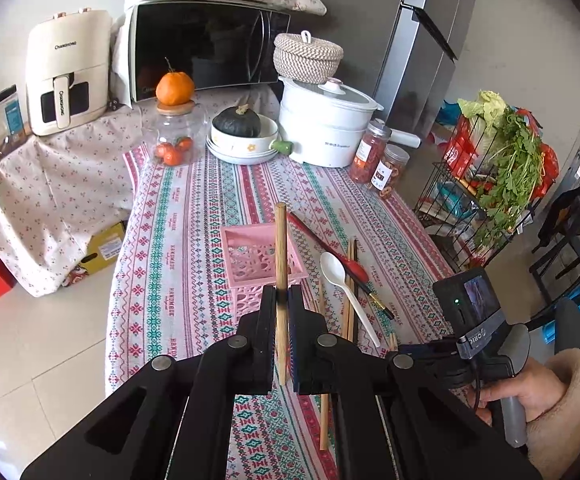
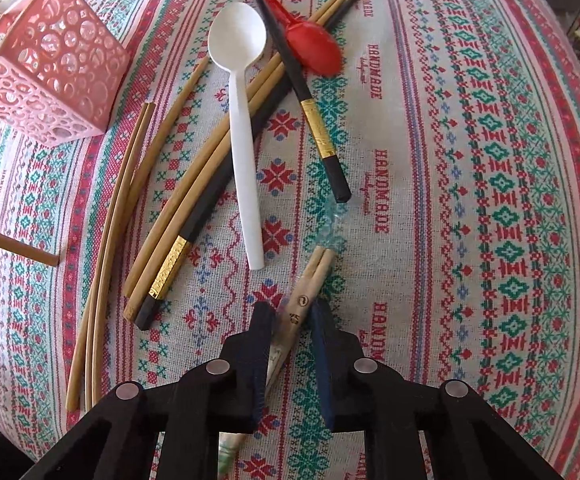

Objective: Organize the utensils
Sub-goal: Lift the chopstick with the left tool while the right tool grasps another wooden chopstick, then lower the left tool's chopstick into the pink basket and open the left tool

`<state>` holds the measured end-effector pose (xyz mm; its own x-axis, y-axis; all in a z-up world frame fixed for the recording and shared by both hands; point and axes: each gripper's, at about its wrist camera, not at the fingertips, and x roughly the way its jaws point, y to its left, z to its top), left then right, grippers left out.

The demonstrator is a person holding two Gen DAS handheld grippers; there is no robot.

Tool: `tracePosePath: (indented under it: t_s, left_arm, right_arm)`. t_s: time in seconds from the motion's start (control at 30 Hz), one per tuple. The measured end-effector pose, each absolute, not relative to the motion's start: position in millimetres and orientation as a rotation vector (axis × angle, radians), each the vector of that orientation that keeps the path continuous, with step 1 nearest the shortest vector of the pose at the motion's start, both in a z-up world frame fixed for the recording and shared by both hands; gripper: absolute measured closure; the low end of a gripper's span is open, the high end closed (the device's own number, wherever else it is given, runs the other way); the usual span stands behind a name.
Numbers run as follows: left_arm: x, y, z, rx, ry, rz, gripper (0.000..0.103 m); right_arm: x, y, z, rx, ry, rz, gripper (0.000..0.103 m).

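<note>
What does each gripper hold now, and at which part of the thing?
The left gripper holds a wooden chopstick upright, near its middle. The right gripper straddles wrapped disposable chopsticks on the cloth near their middle; a firm grip cannot be told.

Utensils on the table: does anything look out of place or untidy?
Yes. The chopsticks, white spoon and red spoon lie crossed in a loose heap beside the pink basket, not inside it.

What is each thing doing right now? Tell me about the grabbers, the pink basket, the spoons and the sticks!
Left gripper: shut on wooden chopstick, held upright.
Right gripper: fingers around wrapped chopsticks, which lie on the cloth.
Pink basket: upright, looks empty.
White spoon: lying across loose chopsticks.
Red spoon: lying under a black chopstick.
</note>
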<state>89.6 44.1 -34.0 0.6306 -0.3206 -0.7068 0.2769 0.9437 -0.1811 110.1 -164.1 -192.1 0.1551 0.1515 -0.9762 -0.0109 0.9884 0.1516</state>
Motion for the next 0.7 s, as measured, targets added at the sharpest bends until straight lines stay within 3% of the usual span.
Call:
tracePosePath:
  t_s: [0.03, 0.3, 0.53, 0.7]
  left_arm:
    - [88.9, 44.4, -34.6, -0.052, 0.815, -0.338, 0.098]
    - [90.4, 50.1, -29.3, -0.069, 0.802, -0.333, 0.098]
    - [83.0, 53.5, -7.0, -0.074, 0.734, -0.328, 0.098]
    - [73.3, 60.8, 25.1, -0.101, 0.585, -0.304, 0.098]
  right_arm:
    - [111.9, -172.5, -189.9, 0.136, 1.411, 0.129, 0.098]
    - [109.8, -206.6, -143.4, 0.197, 1.303, 0.196, 0.098]
    - [98.7, -221.5, -84.3, 0.332, 1.058, 0.273, 0.098]
    - [95.2, -225.3, -52.1, 0.377, 0.882, 0.297, 0.098]
